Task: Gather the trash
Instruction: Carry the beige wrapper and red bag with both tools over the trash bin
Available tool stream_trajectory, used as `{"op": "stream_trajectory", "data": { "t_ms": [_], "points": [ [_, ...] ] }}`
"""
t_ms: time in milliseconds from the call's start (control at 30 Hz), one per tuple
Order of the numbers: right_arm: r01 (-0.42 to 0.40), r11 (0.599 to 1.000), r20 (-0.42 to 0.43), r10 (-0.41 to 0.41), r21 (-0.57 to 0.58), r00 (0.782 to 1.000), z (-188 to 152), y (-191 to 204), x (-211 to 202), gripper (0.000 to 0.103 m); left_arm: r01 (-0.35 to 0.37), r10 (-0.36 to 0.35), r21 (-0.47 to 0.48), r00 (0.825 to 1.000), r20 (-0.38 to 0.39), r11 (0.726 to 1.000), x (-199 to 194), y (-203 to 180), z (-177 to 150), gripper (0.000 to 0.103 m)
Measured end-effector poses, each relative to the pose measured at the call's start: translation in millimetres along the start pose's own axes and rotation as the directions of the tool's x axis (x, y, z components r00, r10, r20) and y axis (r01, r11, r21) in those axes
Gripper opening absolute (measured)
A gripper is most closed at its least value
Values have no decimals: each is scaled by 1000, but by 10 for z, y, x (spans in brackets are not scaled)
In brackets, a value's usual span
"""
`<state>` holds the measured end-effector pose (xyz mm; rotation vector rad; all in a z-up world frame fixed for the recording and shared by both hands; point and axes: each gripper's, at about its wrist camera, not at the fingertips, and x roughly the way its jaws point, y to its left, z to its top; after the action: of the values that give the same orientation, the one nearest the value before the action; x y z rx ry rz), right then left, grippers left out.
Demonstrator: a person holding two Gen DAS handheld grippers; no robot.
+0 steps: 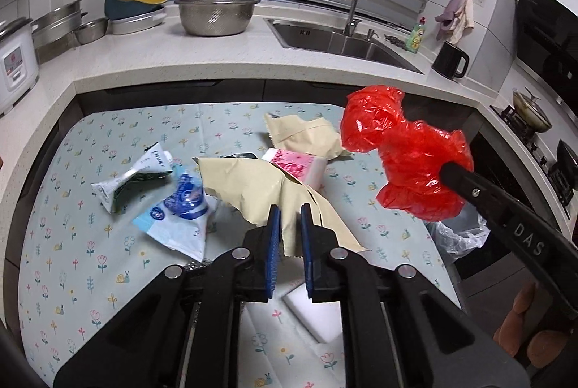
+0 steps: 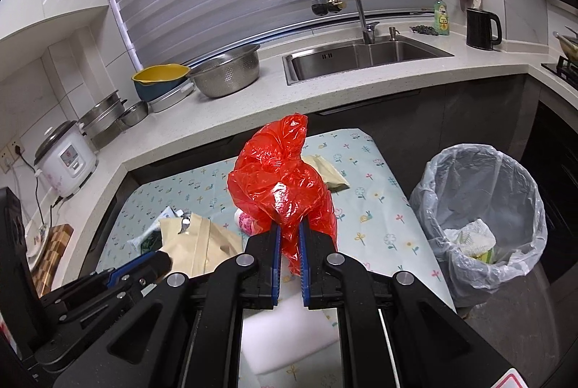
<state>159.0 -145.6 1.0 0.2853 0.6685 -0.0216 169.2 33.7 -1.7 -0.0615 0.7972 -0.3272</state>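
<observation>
My right gripper (image 2: 289, 228) is shut on a crumpled red plastic bag (image 2: 280, 182) and holds it above the floral table (image 2: 379, 207); the bag also shows in the left wrist view (image 1: 404, 156). My left gripper (image 1: 290, 211) is shut on a beige paper wrapper (image 1: 253, 182) near the table middle. A bin (image 2: 480, 218) lined with a clear bag stands right of the table, with some trash inside. A blue-white pouch (image 1: 180, 211), a twisted white tube wrapper (image 1: 133, 175), a pink packet (image 1: 296, 166) and another beige wrapper (image 1: 307, 131) lie on the table.
A white sponge block (image 1: 314, 312) lies near the table's front edge. Behind, the counter holds a rice cooker (image 2: 65, 160), metal bowls (image 2: 227, 70), a sink (image 2: 365, 55), a soap bottle (image 2: 441, 14) and a black kettle (image 2: 482, 28). A stove (image 1: 531, 124) is at right.
</observation>
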Motion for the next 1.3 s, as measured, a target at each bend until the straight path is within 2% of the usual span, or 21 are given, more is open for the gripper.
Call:
{"op": "stream_trajectory", "data": {
  "t_ms": [567,1033,1300],
  "points": [
    [46,997,25,-48,66,999,-35,-410,-200,8,39,-39,74,999,-6,996,41,-442,8,11],
    [108,985,33,-114,132,993,-45,-946,-330,8,104,-100,159,994,-35,982,258,-1078,48,11],
    [159,968,50,-172,194,984,-52,-1362,-439,8,157,-148,221,987,-54,963,424,-1530,98,11]
  ]
}}
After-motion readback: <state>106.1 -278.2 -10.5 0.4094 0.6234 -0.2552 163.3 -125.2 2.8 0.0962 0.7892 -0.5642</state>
